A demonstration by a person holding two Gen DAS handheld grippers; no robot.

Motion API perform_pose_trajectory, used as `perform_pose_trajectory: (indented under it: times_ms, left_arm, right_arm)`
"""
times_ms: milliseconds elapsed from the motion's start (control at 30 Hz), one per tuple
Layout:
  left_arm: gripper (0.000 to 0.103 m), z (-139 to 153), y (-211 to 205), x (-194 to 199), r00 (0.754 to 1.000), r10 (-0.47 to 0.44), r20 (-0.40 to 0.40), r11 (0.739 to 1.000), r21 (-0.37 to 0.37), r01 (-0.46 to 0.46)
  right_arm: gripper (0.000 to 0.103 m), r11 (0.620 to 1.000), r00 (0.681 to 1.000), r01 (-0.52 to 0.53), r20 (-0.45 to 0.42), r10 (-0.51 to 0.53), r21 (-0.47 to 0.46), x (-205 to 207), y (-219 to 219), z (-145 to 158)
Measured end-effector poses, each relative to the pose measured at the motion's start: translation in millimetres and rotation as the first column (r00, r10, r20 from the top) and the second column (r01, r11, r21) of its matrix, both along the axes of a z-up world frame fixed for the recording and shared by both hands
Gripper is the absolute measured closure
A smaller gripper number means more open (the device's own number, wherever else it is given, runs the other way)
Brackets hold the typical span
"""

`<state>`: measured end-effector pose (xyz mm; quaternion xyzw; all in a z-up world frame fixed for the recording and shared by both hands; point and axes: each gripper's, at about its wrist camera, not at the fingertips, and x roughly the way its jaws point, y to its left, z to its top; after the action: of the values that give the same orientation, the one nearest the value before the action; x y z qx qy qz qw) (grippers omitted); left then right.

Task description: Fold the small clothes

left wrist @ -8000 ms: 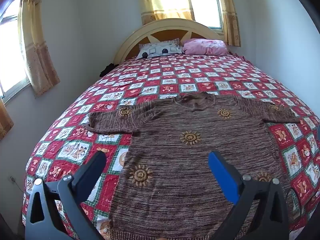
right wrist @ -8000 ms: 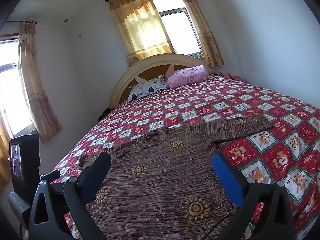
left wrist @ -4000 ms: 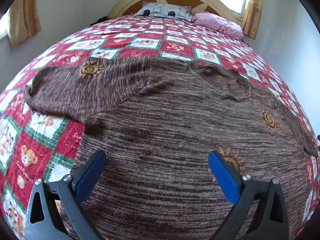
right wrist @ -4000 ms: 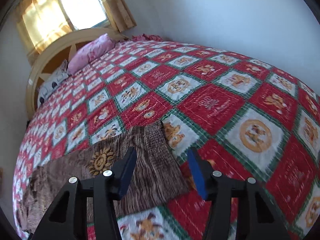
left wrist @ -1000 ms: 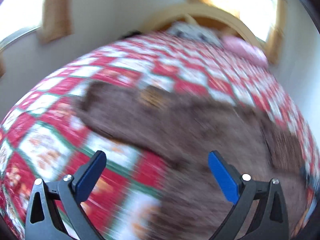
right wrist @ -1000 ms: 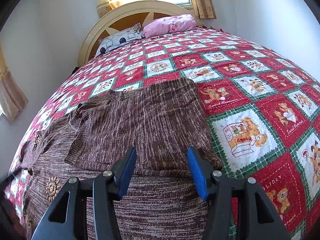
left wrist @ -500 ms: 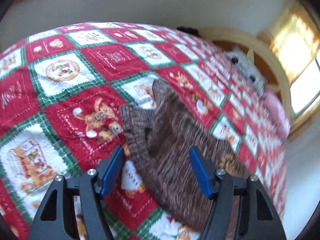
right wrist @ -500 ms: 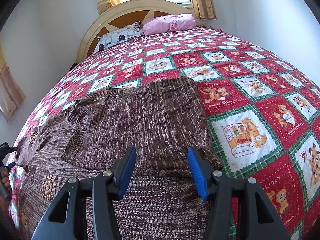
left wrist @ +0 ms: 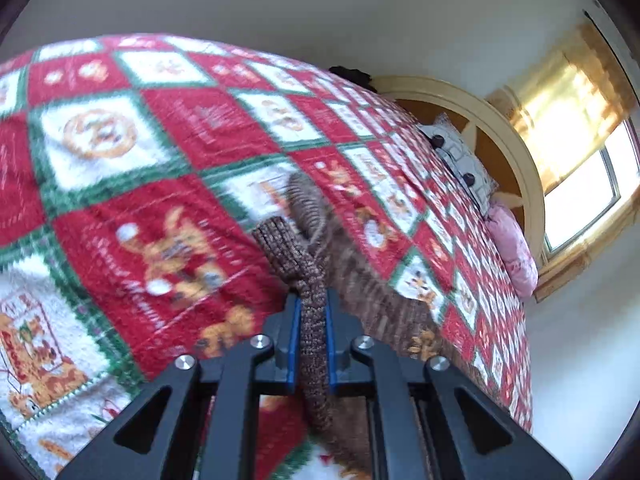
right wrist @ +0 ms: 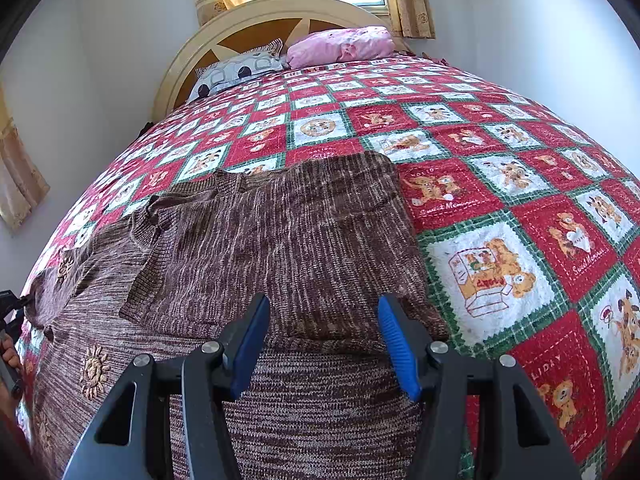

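Note:
A brown knitted sweater with sun motifs lies flat on the bed, one sleeve folded in across its chest. In the left wrist view my left gripper is shut on the ribbed cuff of the other sleeve, which sticks out past the blue pads. The rest of that sleeve trails away over the quilt. My right gripper hovers over the near edge of the folded sleeve. Its jaws are opening and the pads press on nothing.
A red, white and green patchwork quilt covers the bed. A patterned pillow and a pink pillow lie by the arched headboard. Walls stand close on both sides. A hand shows at the far left edge.
My left gripper swung over to the sleeve end, then its jaws closed on the cuff. The right gripper stayed over the folded sleeve, its jaws a little wider.

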<state>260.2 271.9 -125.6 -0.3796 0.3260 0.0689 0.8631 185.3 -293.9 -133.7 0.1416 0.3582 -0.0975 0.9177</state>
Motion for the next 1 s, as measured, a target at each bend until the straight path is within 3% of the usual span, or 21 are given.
perform_pose_trajectory:
  times_ms: [133, 200, 267, 400, 500, 567, 700, 900, 1000]
  left_arm:
    - [0.093, 31.7, -24.0, 3.1, 0.997, -0.057, 0.058, 0.996, 0.069, 0.053]
    - [0.093, 54.5, -53.9, 3.3, 0.985, -0.145, 0.096, 0.979, 0.155, 0.129]
    - [0.093, 68.6, -81.7, 0.8, 0.965, -0.228, 0.128, 0.96, 0.193, 0.202]
    - [0.093, 81.9, -164.2, -13.3, 0.886, -0.443, 0.134, 0.874, 0.286, 0.393]
    - [0.093, 70.0, -226.3, -29.0, 0.813, -0.573, 0.103, 0.79, 0.335, 0.514]
    - [0.093, 53.4, -255.4, -32.0, 0.787, -0.614, 0.054, 0.751, 0.345, 0.563]
    - [0.093, 25.5, -283.3, -33.4, 0.765, -0.642, -0.047, 0.713, 0.33, 0.618]
    - [0.093, 31.1, -289.6, -54.3, 0.744, -0.659, -0.107, 0.657, 0.398, 0.64]
    - [0.075, 36.6, -273.7, -72.1, 0.759, -0.643, -0.105, 0.672, 0.399, 0.624]
  right_arm:
    - [0.045, 1.0, 1.0, 0.0, 0.0, 0.0, 0.0, 0.0, -0.1, -0.1]
    - [0.045, 1.0, 1.0, 0.0, 0.0, 0.0, 0.0, -0.1, -0.3, -0.2]
    - [0.045, 1.0, 1.0, 0.0, 0.001, 0.0, 0.002, -0.2, -0.4, -0.2]
    - [0.045, 1.0, 1.0, -0.002, 0.004, 0.002, 0.007, -0.1, -0.3, -0.2]
    - [0.045, 1.0, 1.0, -0.002, 0.004, 0.001, 0.008, -0.1, -0.5, -0.3]
    - [0.045, 1.0, 1.0, -0.002, 0.004, 0.002, 0.006, -0.2, -0.7, -0.3]
    - [0.045, 1.0, 1.0, -0.002, 0.005, 0.002, 0.009, -0.2, -0.7, -0.3]
    - [0.045, 1.0, 1.0, -0.002, 0.004, 0.002, 0.007, -0.1, -0.2, 0.0]
    - [0.045, 1.0, 1.0, -0.002, 0.004, 0.002, 0.008, -0.1, -0.2, 0.1]
